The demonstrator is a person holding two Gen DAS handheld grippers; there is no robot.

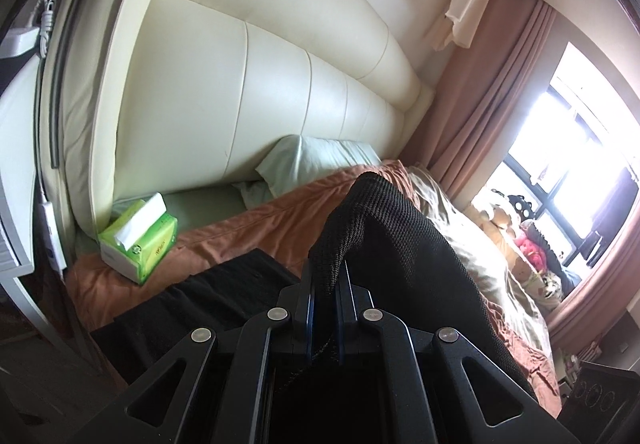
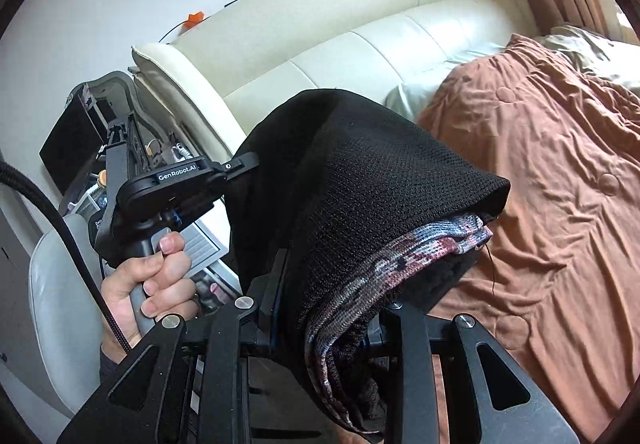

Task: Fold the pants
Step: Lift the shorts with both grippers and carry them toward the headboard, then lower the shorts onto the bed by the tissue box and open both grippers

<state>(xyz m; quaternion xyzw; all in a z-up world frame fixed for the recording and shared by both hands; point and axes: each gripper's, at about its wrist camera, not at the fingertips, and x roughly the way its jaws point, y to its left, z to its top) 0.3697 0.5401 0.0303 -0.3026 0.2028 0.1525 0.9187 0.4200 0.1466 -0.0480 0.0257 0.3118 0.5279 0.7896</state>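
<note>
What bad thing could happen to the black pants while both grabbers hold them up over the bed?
The left gripper pinches only a thin fold of the black pants, so that edge might slip out. The right gripper holds a thick bunch with the patterned band showing, so layers could land crooked. The tissue pack sits near the cloth already on the brown bedspread and could get knocked.

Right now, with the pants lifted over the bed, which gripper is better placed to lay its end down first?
Probably the left gripper: it pinches a thin edge of the black pants just above fabric already lying on the brown bedspread. The right gripper carries a thick bunch.
</note>
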